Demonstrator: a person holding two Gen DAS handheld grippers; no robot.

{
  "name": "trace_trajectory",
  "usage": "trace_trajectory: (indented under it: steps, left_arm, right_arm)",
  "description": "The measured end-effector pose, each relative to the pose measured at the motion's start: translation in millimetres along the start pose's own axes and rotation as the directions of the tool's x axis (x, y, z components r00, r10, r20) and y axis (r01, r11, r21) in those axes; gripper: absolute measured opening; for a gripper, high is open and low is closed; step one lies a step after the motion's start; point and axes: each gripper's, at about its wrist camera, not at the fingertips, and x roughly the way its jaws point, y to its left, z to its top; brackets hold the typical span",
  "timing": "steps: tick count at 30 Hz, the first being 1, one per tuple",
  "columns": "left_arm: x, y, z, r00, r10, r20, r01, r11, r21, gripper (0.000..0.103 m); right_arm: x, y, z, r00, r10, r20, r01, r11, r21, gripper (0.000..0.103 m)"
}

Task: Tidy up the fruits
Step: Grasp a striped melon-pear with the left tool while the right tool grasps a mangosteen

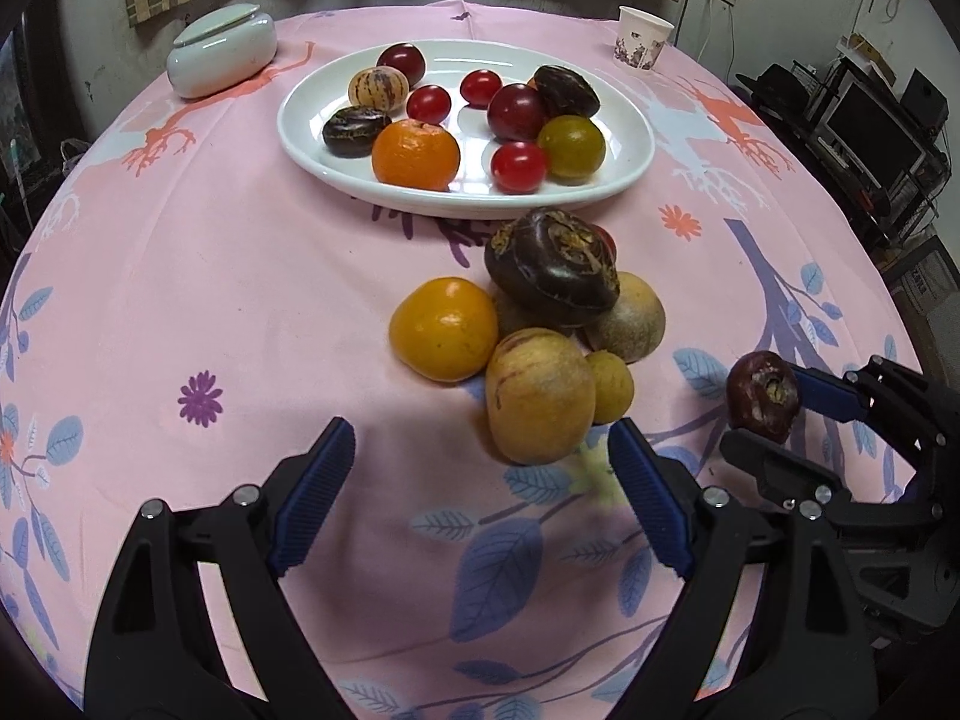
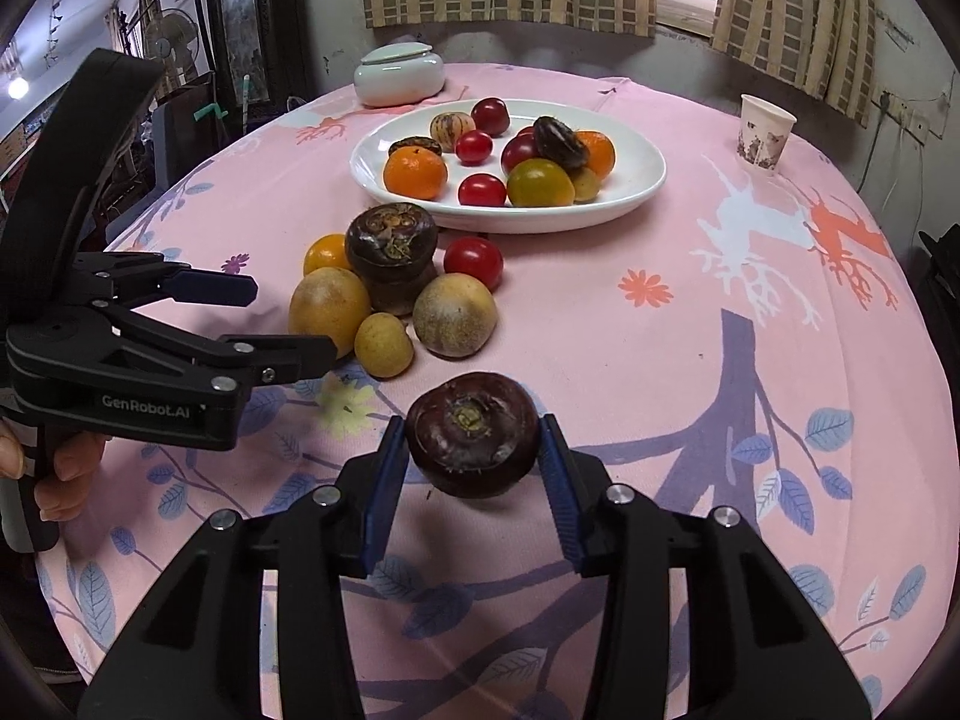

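1. The white oval plate sits at the far side of the pink tablecloth, its long axis running left to right in both views; it already holds mandarins, tomatoes and dark fruits, so it looks like the collecting place
2. A loose pile of fruit lies just short of the plate, a dark water chestnut perched tilted on top, probably awaiting transfer
3. The left gripper is spread wide and holds nothing, pointing at the pile's near edge, seemingly ready for the yellowish fruit in front of it
4. The right gripper clamps a second dark water chestnut by its sides above the cloth, stem scar facing the camera, flat axis roughly level
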Motion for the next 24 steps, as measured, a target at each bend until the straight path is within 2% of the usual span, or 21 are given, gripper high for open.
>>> trace_trajectory:
  steps: [6, 9, 17, 18, 19, 22, 23, 24]
  left_arm:
    - [12, -3, 3, 1.000, -0.003, -0.018, 0.003, 1.000, 0.007, 0.089]
    - [12, 5, 7, 1.000, -0.011, 0.006, 0.011, 1.000, -0.010, 0.088]
    - [18, 12, 12, 0.998, -0.062, -0.001, 0.062, 0.997, -0.050, 0.088]
    - [17, 12, 11, 0.997, -0.072, 0.004, 0.072, 0.996, -0.056, 0.083]
    - [16, 11, 10, 0.996, -0.091, 0.013, 0.092, 0.994, -0.053, 0.074]
    - [10, 3, 7, 0.992, -0.126, 0.028, 0.127, 0.992, -0.018, 0.053]
    - [9, 1, 7, 0.991, -0.131, 0.033, 0.132, 0.991, -0.007, 0.050]
    - [8, 0, 7, 0.987, -0.154, 0.033, 0.154, 0.988, -0.002, 0.041]
  right_arm:
    - [-1, -9, 1, 1.000, -0.007, 0.004, 0.006, 0.999, 0.033, 0.045]
    - [0, -12, 1, 1.000, -0.016, -0.002, 0.016, 0.999, 0.044, 0.044]
    - [1, -8, -1, 1.000, -0.009, -0.004, 0.009, 1.000, 0.026, 0.044]
    - [2, -8, -1, 1.000, -0.010, -0.006, 0.010, 1.000, 0.026, 0.044]
    - [2, -8, -1, 1.000, -0.011, -0.007, 0.011, 1.000, 0.025, 0.044]
    - [2, -7, -1, 1.000, -0.011, -0.009, 0.011, 1.000, 0.024, 0.044]
    - [2, -7, -1, 1.000, -0.011, -0.008, 0.011, 1.000, 0.023, 0.044]
    - [2, -7, -1, 1.000, -0.012, -0.006, 0.012, 1.000, 0.024, 0.044]
